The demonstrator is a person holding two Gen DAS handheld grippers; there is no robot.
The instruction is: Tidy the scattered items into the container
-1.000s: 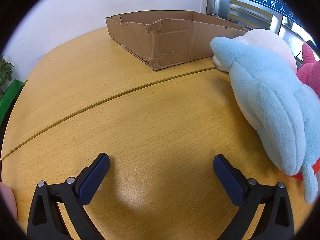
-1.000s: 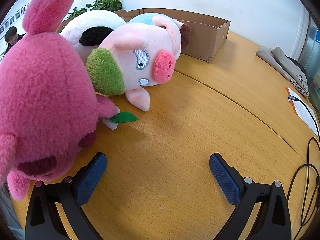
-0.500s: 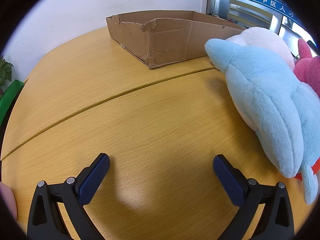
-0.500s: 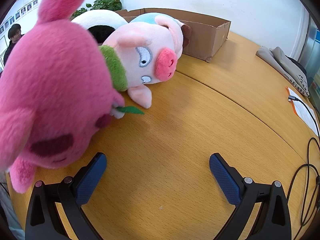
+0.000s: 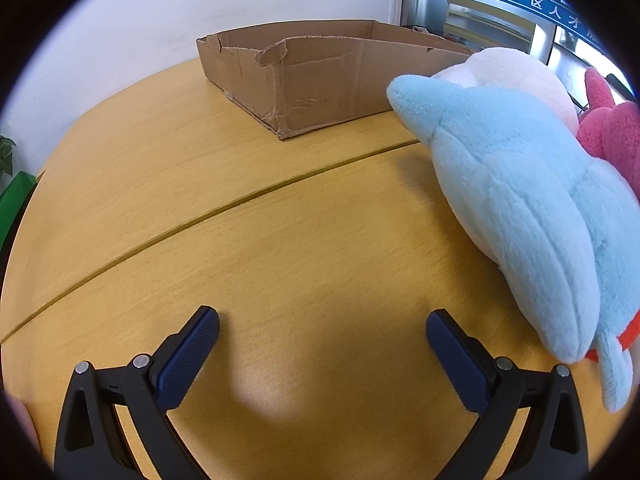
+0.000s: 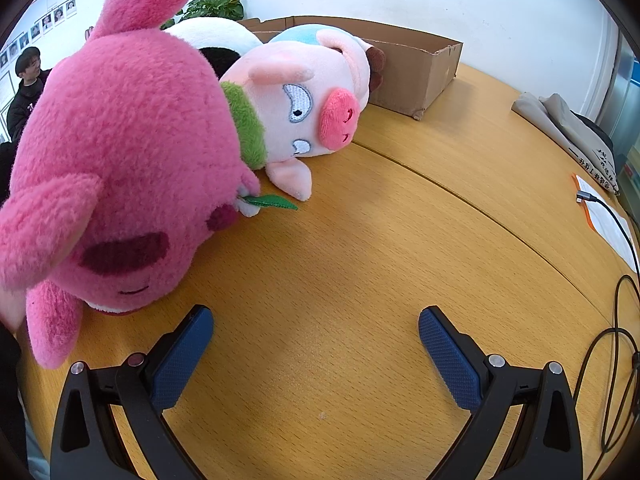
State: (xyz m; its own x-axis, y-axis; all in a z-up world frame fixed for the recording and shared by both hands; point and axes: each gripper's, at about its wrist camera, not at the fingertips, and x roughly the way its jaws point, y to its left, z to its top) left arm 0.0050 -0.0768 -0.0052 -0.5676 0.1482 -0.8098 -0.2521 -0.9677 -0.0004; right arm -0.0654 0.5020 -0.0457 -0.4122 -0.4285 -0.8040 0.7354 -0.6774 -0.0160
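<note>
While both grippers gape empty, cardboard box (image 5: 320, 80) interior hidden; plush toys (image 6: 296, 112) outside on table (image 5: 280, 260).

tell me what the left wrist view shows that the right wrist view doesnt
Only the left wrist view: the open left tool and the light blue plush seen in full.
Only the right wrist view: the open right tool, the pig plush, a folded grey cloth, a cable and a person in the background.
Both: the cardboard box, the pink plush and the wooden table.
</note>
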